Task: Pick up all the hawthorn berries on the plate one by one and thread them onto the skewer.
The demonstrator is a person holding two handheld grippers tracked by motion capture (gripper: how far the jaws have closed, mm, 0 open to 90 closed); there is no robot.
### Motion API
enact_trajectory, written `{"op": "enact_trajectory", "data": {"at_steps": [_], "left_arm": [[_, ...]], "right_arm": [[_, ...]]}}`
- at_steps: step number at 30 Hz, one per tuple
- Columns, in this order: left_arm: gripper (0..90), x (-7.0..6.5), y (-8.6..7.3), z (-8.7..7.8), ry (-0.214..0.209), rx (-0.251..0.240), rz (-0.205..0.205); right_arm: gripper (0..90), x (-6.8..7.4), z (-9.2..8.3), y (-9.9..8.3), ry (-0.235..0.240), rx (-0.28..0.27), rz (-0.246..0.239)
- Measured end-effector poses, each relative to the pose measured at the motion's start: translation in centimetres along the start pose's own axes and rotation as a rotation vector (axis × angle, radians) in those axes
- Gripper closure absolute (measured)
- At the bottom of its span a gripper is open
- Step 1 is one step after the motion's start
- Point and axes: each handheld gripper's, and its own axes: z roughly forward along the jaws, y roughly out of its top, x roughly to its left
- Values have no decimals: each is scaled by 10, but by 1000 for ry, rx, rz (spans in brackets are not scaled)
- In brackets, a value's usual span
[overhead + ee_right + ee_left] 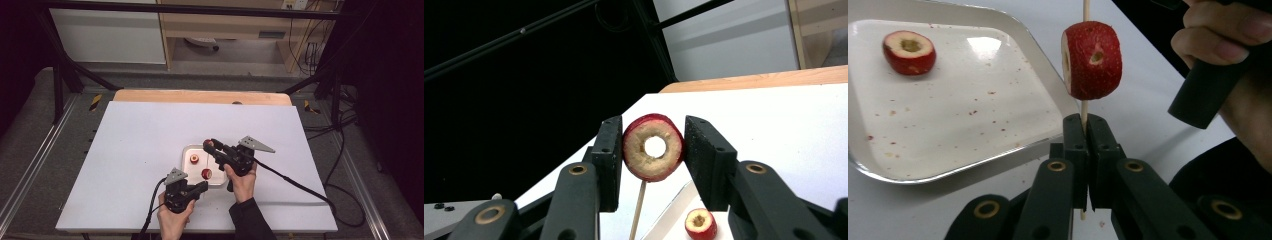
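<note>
While the left gripper clamps the skewer below a threaded fruit piece, the right gripper grasps a cored fruit ring above the skewer's tip.

The white tabletop was lit evenly from above, while the room around it stayed very dark. Soft shadows lay under the hands. In the left gripper view a bright glare sat on the tray, and the near fingers looked slightly blurred.
</note>
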Motion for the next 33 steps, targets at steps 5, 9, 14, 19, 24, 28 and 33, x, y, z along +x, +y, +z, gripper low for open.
{"op": "enact_trajectory", "data": {"at_steps": [5,9,14,19,24,28,33], "left_arm": [[883,5,-1,-1,-37,9,-28],[882,7,-2,-2,-37,6,-27],[882,8,-5,-2,-7,-7,-12],[883,4,-8,1,15,-23,14],[885,0,-10,5,28,-37,15],[886,-1,-13,4,43,-71,19],[887,-1,-12,3,36,-75,19]], "right_arm": [[609,-1,-3,2,4,27,-55],[609,-2,-5,4,12,37,-58],[609,-4,-5,5,-15,72,22],[609,-8,-5,5,-33,96,116],[611,-6,-3,1,-24,68,173],[612,-5,-3,1,-22,48,206],[612,-5,-4,3,-6,50,223]]}}
